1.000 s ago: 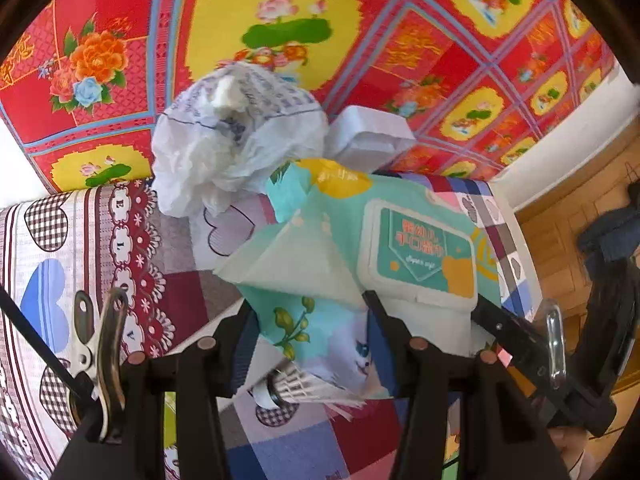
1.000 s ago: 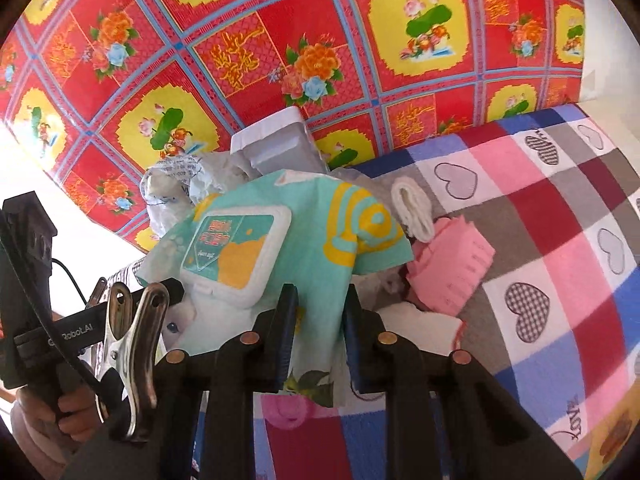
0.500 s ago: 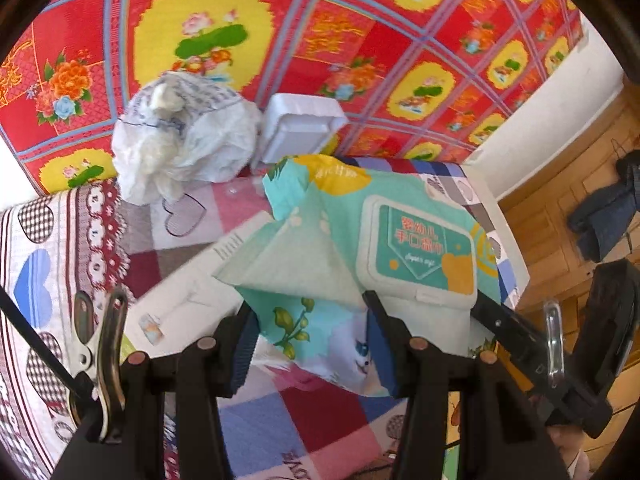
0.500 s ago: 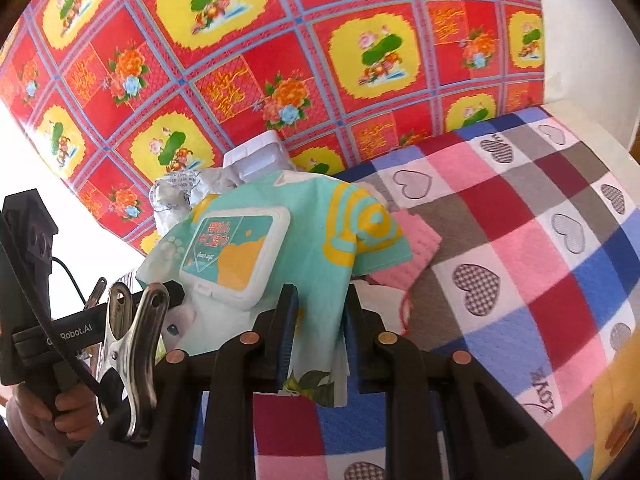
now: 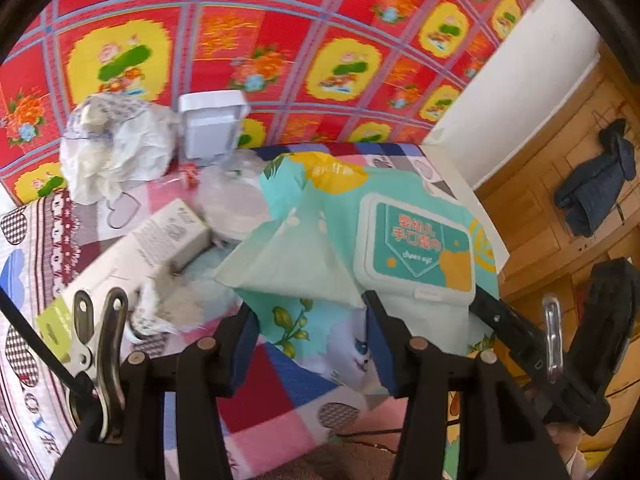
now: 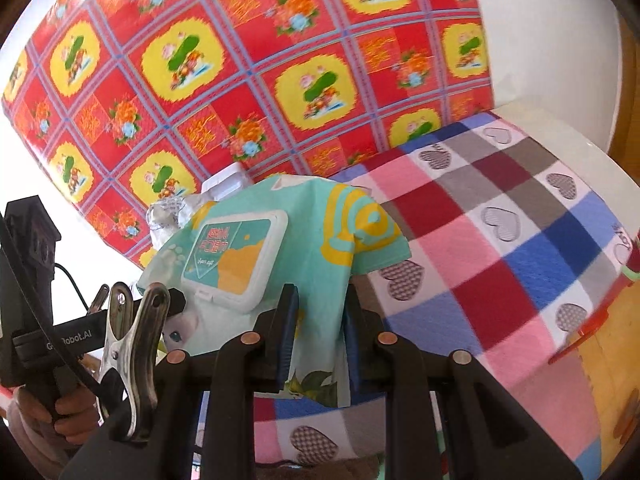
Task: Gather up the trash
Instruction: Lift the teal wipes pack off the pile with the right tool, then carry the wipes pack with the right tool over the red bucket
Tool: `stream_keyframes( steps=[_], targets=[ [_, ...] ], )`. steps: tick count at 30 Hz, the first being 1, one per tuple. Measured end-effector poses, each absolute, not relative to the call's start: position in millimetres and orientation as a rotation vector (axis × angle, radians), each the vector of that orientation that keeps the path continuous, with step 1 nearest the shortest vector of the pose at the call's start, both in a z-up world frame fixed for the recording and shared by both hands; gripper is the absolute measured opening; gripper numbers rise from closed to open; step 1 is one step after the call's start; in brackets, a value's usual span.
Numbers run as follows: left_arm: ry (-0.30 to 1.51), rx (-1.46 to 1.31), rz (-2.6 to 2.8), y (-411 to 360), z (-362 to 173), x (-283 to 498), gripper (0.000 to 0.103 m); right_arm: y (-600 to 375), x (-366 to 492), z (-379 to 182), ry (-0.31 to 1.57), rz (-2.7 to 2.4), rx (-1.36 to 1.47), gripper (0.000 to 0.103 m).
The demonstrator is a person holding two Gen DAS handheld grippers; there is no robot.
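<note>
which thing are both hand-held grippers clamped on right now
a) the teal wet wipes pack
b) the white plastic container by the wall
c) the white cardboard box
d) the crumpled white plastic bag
a: the wet wipes pack sits pinched in the left hand-held gripper, and the right hand-held gripper clamps its lower edge too, while the bag, box and container lie apart on the checked blanket.

A red and yellow floral cloth (image 5: 280,40) hangs at twelve o'clock behind the bed's checked heart blanket (image 6: 500,240). White wall (image 5: 520,92) and wooden cabinets (image 5: 568,208) stand at three o'clock.
</note>
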State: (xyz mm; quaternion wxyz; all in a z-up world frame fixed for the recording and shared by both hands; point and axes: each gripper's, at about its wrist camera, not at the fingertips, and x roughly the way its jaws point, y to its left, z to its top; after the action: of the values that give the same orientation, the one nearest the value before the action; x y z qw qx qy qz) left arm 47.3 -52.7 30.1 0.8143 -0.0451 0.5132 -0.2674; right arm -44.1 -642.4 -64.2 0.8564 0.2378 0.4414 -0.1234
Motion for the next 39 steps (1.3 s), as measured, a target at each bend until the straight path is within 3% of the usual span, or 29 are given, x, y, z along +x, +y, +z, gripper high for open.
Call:
stream_keyframes(
  steps=[24,39],
  targets=[
    [1.088,-0.084,-0.596,-199.0,29.7,-32.9,0.052,-764.6,-156.3,-49.5,0.888,-0.281,0.5,0.023],
    [1.095,-0.016,-0.677,-283.9,24.3,-15.8,0.052,-831.7,-175.9,-49.0,0.87,-0.347,0.486,0.023]
  ],
)
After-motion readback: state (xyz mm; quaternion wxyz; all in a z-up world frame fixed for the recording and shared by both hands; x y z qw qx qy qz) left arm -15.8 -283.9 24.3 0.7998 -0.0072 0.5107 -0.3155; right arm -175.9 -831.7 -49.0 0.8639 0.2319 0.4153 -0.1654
